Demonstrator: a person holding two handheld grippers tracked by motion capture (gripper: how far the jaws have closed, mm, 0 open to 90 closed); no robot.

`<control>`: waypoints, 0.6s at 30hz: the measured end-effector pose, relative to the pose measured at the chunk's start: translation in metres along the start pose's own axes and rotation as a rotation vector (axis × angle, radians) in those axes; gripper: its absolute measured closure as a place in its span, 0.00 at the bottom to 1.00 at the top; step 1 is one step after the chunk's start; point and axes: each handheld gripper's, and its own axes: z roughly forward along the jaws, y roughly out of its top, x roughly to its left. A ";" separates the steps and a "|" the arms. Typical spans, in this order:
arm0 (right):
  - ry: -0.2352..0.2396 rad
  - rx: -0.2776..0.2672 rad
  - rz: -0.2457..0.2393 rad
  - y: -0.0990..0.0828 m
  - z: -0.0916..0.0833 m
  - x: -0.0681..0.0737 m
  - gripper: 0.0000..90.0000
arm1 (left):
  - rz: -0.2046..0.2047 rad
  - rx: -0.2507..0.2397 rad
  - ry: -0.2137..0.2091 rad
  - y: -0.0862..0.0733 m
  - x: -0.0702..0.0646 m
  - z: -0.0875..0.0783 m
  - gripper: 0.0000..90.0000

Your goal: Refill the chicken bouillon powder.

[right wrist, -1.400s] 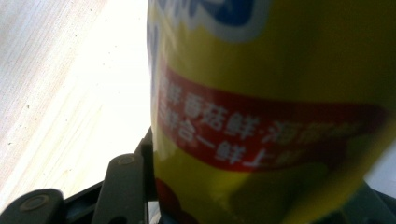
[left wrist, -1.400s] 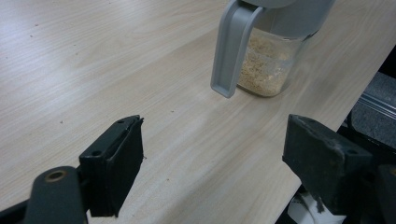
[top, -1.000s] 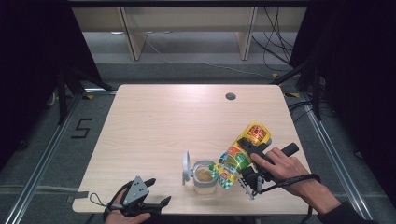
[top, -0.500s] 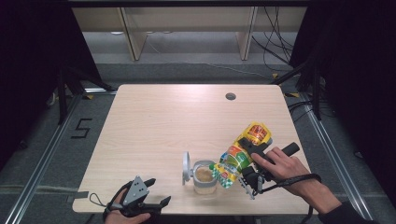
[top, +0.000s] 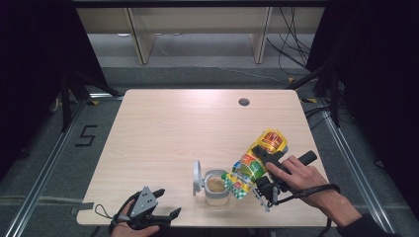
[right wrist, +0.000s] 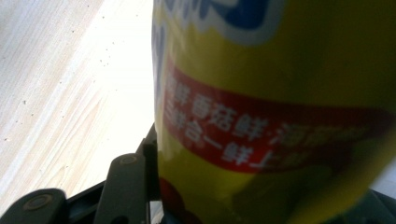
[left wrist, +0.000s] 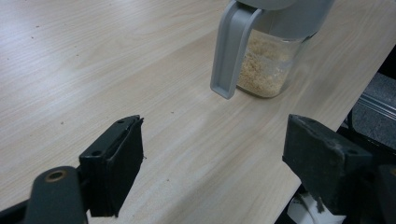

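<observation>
A clear jar (top: 216, 186) of beige granules stands near the table's front edge, its grey flip lid (top: 197, 177) swung open to the left. My right gripper (top: 261, 157) is shut on a yellow pouch (top: 254, 164) with red and green print. The pouch is tilted with its lower end at the jar's mouth. In the right gripper view the pouch (right wrist: 280, 93) sits close to the lens beside one black finger (right wrist: 128, 186). My left gripper (top: 167, 202) rests open at the front left edge. It (left wrist: 215, 158) faces the jar (left wrist: 266, 65) and lid (left wrist: 231, 51) with nothing between its jaws.
The light wooden table (top: 173, 128) has a round cable hole (top: 243, 102) at the back right. A cable loops from the right gripper around the person's wrist (top: 316, 190). Dark floor and metal rails surround the table; the front edge (left wrist: 322, 121) is close to the jar.
</observation>
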 end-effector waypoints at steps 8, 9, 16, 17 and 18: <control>0.002 0.001 0.011 -0.001 -0.001 0.003 0.57 | 0.006 0.004 -0.005 0.000 0.000 0.000 0.22; 0.000 0.002 0.011 -0.001 -0.001 0.003 0.57 | 0.006 0.005 -0.005 0.000 0.000 0.000 0.22; -0.003 -0.005 -0.006 0.000 -0.001 0.002 0.58 | 0.007 -0.003 -0.004 0.000 0.000 0.001 0.22; -0.001 -0.005 -0.007 0.000 -0.001 0.002 0.58 | 0.008 -0.004 -0.005 0.000 0.000 0.001 0.22; -0.002 -0.004 -0.009 0.000 -0.001 0.001 0.58 | 0.008 -0.003 -0.005 0.000 0.000 0.001 0.22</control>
